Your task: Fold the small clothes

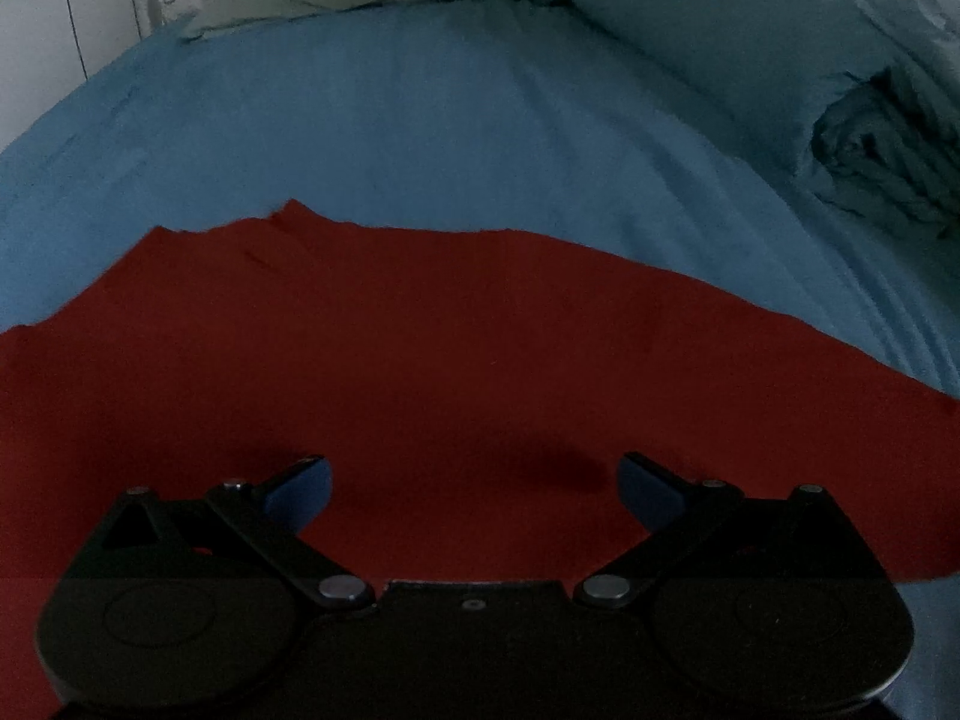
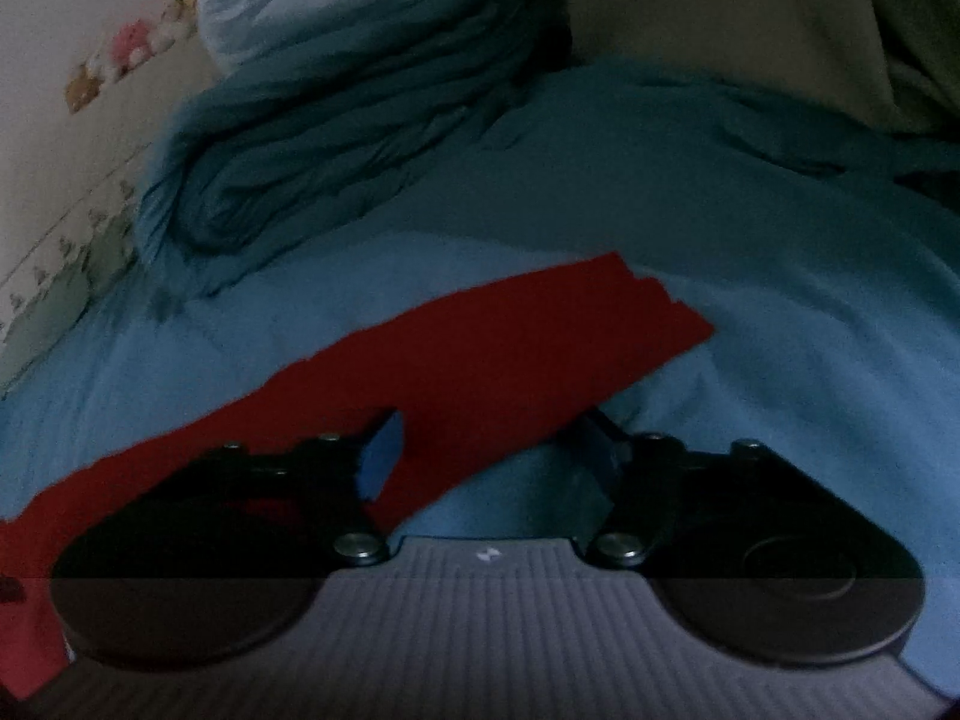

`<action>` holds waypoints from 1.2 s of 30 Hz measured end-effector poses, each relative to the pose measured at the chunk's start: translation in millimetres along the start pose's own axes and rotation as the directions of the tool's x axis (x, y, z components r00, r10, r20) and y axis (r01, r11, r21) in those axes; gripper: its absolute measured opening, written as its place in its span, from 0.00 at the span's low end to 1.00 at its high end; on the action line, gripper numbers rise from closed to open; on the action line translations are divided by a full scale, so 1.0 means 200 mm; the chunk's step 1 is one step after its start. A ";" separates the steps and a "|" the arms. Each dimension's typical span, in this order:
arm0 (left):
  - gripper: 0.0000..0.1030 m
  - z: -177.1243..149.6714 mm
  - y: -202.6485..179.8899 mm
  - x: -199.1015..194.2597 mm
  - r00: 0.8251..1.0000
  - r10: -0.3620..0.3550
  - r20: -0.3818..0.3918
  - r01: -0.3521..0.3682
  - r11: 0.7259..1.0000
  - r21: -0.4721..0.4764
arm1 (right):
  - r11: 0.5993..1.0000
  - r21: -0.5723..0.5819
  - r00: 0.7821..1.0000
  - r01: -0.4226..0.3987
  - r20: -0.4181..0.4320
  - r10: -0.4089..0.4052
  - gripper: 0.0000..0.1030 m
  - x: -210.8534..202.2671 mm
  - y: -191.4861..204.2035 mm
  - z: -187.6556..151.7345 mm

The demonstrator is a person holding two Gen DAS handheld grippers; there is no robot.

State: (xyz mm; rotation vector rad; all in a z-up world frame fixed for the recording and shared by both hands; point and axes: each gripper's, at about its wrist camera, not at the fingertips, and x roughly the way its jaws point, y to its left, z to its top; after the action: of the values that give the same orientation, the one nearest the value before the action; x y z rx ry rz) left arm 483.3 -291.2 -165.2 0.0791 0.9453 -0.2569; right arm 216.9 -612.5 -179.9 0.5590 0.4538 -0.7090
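Two grippers hung over one red cloth (image 1: 420, 360) spread flat on the bed (image 1: 390, 120): left gripper (image 1: 474, 480) jaws wide apart, right gripper (image 2: 489, 450) jaws apart astride the cloth's edge. One rolled quilt (image 2: 336, 138) lay behind.

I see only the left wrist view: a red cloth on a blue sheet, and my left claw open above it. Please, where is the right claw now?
Observer: The right claw is at an edge of the red cloth, and part of that edge lies between its jaws.
Operator: Does it grip the cloth already?
Observer: Not that I can see; a clear gap stays between the jaws, so I read it as open.
Operator: What lies behind the cloth on that side?
Observer: A bundled blue blanket lies on the blue sheet, apart from the cloth.
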 end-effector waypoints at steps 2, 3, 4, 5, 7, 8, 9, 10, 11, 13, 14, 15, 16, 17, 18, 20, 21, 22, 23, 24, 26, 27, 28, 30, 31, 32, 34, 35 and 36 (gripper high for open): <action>0.98 0.01 -0.01 0.03 1.000 0.003 -0.008 -0.003 1.000 0.003 | 0.999 0.030 1.000 0.018 0.008 -0.018 0.51 0.04 -0.01 0.02; 0.98 0.02 -0.01 0.04 1.000 0.011 -0.007 -0.011 1.000 0.006 | 0.999 0.042 0.999 0.032 0.002 -0.032 0.49 0.06 -0.02 0.04; 0.98 0.02 -0.02 0.06 1.000 0.020 -0.003 -0.020 1.000 0.010 | 0.998 0.049 0.999 0.046 -0.009 -0.045 0.43 0.09 -0.02 0.05; 0.99 0.02 -0.02 0.07 1.000 0.028 0.000 -0.028 1.000 0.013 | 0.997 0.052 0.998 0.057 -0.015 -0.056 0.38 0.10 -0.02 0.06; 0.99 0.03 -0.04 0.09 0.999 0.040 0.008 -0.041 0.999 0.019 | 0.997 0.026 0.997 0.069 -0.026 -0.069 0.27 0.10 0.00 0.09; 1.00 0.02 -0.04 0.08 0.999 0.044 0.009 -0.044 0.999 0.023 | 0.997 0.011 0.997 0.070 -0.030 -0.070 0.22 0.10 0.01 0.10; 1.00 0.02 -0.04 0.09 0.999 0.049 0.007 -0.049 0.998 0.030 | 0.998 0.001 0.997 0.065 -0.032 -0.065 0.21 0.10 0.02 0.11; 1.00 0.02 -0.04 0.10 0.999 0.052 0.002 -0.052 0.998 0.031 | 0.998 -0.005 0.997 0.063 -0.034 -0.063 0.20 0.09 0.03 0.12; 1.00 0.03 -0.04 0.11 0.999 0.052 -0.003 -0.052 0.998 0.029 | 0.998 -0.006 0.998 0.060 -0.031 -0.060 0.20 0.08 0.04 0.13; 1.00 0.04 -0.02 0.11 0.999 0.045 -0.017 -0.045 0.999 0.026 | 1.000 -0.003 0.999 0.031 -0.023 -0.031 0.20 0.04 0.09 0.16; 1.00 0.05 -0.01 0.10 0.999 0.037 -0.019 -0.036 0.999 0.021 | 1.000 -0.006 1.000 0.017 -0.018 -0.017 0.20 0.02 0.13 0.18; 1.00 0.05 0.02 0.08 0.999 0.026 -0.018 -0.026 1.000 0.010 | 1.000 -0.015 1.000 -0.004 -0.014 0.004 0.20 0.01 0.17 0.20; 1.00 0.06 0.04 0.05 1.000 0.025 -0.012 -0.025 1.000 -0.001 | 0.999 -0.026 0.999 -0.031 -0.011 0.031 0.20 -0.02 0.23 0.21; 1.00 0.06 0.07 0.03 1.000 0.027 0.005 -0.027 1.000 -0.011 | 0.998 -0.034 0.998 -0.056 -0.010 0.056 0.20 -0.02 0.31 0.24; 1.00 0.07 0.12 -0.02 0.999 0.025 0.032 -0.024 0.999 -0.021 | 0.995 -0.046 0.996 -0.091 -0.006 0.090 0.20 -0.04 0.39 0.25; 1.00 0.08 0.25 -0.14 0.995 0.013 0.096 -0.010 0.999 -0.032 | 0.982 -0.080 0.985 -0.173 0.002 0.174 0.20 -0.10 0.59 0.27; 1.00 0.08 0.33 -0.20 0.992 0.015 0.123 -0.011 0.999 -0.036 | 0.970 -0.104 0.975 -0.219 0.006 0.221 0.20 -0.14 0.71 0.28; 1.00 0.08 0.42 -0.26 0.990 0.020 0.142 -0.014 0.999 -0.038 | 0.953 -0.136 0.961 -0.272 0.011 0.276 0.20 -0.18 0.85 0.27; 1.00 0.08 0.51 -0.31 0.988 0.014 0.156 -0.008 0.999 -0.035 | 0.934 -0.164 0.946 -0.318 0.014 0.324 0.20 -0.22 0.97 0.25; 1.00 0.07 0.60 -0.36 0.985 0.011 0.172 -0.005 0.999 -0.034 | 0.905 -0.198 0.923 -0.376 0.011 0.385 0.20 -0.26 1.13 0.21; 1.00 0.03 0.80 -0.45 0.974 0.050 0.222 -0.038 0.998 -0.059 | 0.841 -0.250 0.871 -0.480 -0.016 0.492 0.20 -0.33 1.40 0.10; 1.00 0.01 0.89 -0.48 0.969 0.075 0.235 -0.059 0.996 -0.073 | 0.802 -0.272 0.839 -0.532 -0.042 0.542 0.20 -0.36 1.54 0.02; 1.00 -0.02 0.99 -0.50 0.966 0.100 0.240 -0.082 0.993 -0.083 | 0.760 -0.294 0.807 -0.579 -0.075 0.586 0.20 -0.38 1.67 -0.08; 1.00 -0.08 1.17 -0.53 0.964 0.149 0.219 -0.127 0.986 -0.111 | 0.667 -0.363 0.748 -0.650 -0.153 0.646 0.20 -0.41 1.92 -0.34; 1.00 -0.12 1.24 -0.54 0.965 0.166 0.204 -0.142 0.982 -0.126 | 0.630 -0.403 0.735 -0.664 -0.196 0.649 0.20 -0.41 2.02 -0.47; 1.00 -0.17 1.31 -0.54 0.965 0.176 0.196 -0.150 0.979 -0.142 | 0.596 -0.445 0.731 -0.668 -0.244 0.638 0.20 -0.41 2.11 -0.61; 1.00 -0.26 1.42 -0.55 0.968 0.176 0.182 -0.146 0.975 -0.167 | 0.520 -0.538 0.735 -0.664 -0.337 0.589 0.20 -0.40 2.25 -0.91; 1.00 -0.30 1.47 -0.55 0.970 0.170 0.172 -0.138 0.974 -0.180 | 0.487 -0.579 0.743 -0.653 -0.368 0.559 0.20 -0.39 2.29 -1.03; 1.00 -0.34 1.50 -0.54 0.973 0.162 0.164 -0.129 0.972 -0.194 | 0.456 -0.618 0.753 -0.641 -0.390 0.530 0.20 -0.38 2.31 -1.15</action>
State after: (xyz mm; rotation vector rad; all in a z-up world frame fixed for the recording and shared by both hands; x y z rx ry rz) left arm 444.5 31.2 -131.6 -0.0424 0.7763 -0.0387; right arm 448.3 -145.5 -163.5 -0.0335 0.5849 0.2368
